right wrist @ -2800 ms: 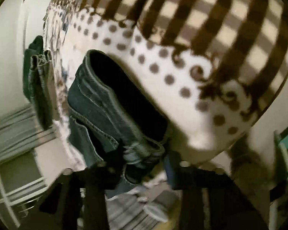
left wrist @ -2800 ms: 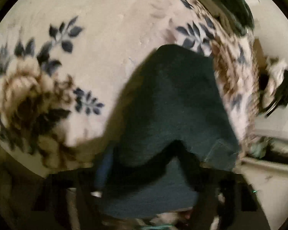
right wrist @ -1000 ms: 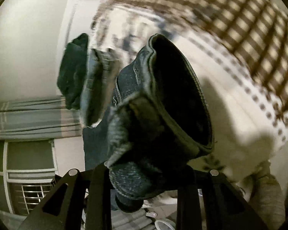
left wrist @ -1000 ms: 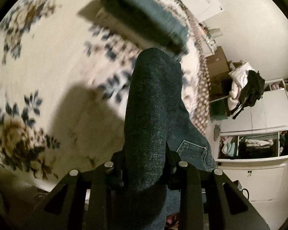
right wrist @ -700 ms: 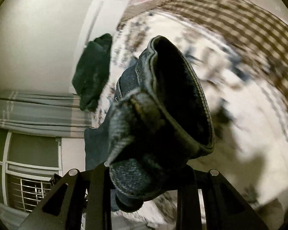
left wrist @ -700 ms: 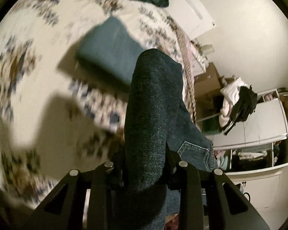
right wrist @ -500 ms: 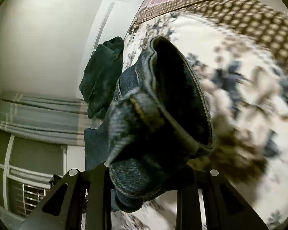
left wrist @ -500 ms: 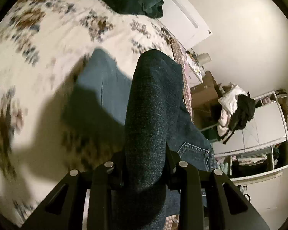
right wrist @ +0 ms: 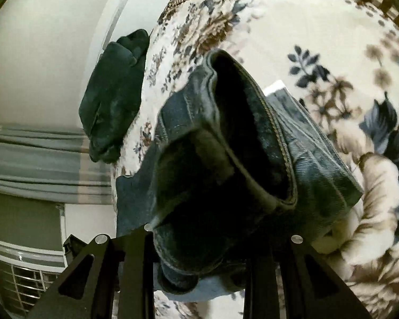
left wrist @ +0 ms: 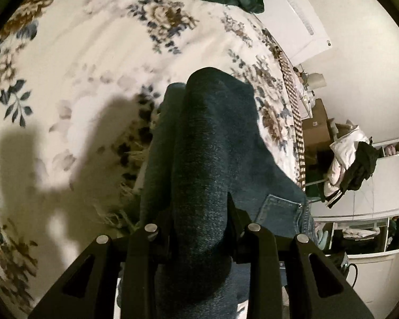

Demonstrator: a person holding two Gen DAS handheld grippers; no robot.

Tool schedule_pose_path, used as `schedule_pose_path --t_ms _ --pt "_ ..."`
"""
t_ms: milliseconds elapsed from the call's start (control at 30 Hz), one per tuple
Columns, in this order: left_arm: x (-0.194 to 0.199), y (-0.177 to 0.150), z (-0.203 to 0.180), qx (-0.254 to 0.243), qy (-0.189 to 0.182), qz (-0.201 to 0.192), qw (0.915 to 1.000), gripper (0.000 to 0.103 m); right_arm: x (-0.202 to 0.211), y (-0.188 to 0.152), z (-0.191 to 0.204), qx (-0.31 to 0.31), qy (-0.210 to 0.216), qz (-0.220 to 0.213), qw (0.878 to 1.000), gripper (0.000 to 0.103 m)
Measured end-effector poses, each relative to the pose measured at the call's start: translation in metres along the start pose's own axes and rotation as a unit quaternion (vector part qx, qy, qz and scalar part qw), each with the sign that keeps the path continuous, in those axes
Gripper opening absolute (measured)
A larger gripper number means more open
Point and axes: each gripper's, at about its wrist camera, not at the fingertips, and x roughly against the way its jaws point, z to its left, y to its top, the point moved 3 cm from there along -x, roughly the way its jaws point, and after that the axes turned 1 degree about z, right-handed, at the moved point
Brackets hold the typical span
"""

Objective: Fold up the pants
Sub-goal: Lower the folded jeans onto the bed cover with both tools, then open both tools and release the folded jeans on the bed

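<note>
Left wrist view is showing the left gripper (left wrist: 199, 228) clamping heavy, floppy jeans (left wrist: 210, 143); the right gripper (right wrist: 199, 242) is pinching the thick waistband (right wrist: 268, 122).

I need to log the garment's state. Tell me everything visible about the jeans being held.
The jeans are dark blue denim with tan stitching and a back pocket showing. A thick rolled fold is clamped in the left claw; the right claw pinches a bunched part by an open hemmed edge. They hang over the floral bedspread; whether they touch it is unclear.
</note>
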Motion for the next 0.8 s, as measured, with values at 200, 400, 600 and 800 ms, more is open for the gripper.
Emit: schedule_pose_path --t_ms 200,400,600,800 --pt "0.008 -0.007 0.000 -0.014 0.031 0.013 0.9993 0.040 0.001 0.005 -0.006 0.006 -0.036 0.034 0.999 0.047" --pt "0.027 -0.018 -0.027 -0.087 0.146 0.001 0.9854 0.064 0.023 0.000 0.008 0.080 -0.123 0.046 0.988 0.068" --pt "0.051 -0.040 -0.058 -0.152 0.197 -0.023 0.9684 0.094 0.058 -0.020 0.048 0.187 -0.243 0.022 0.952 0.094" --pt "0.068 -0.060 -0.094 -0.201 0.220 -0.036 0.9540 0.095 0.096 -0.056 0.103 0.297 -0.347 -0.041 0.889 0.103"
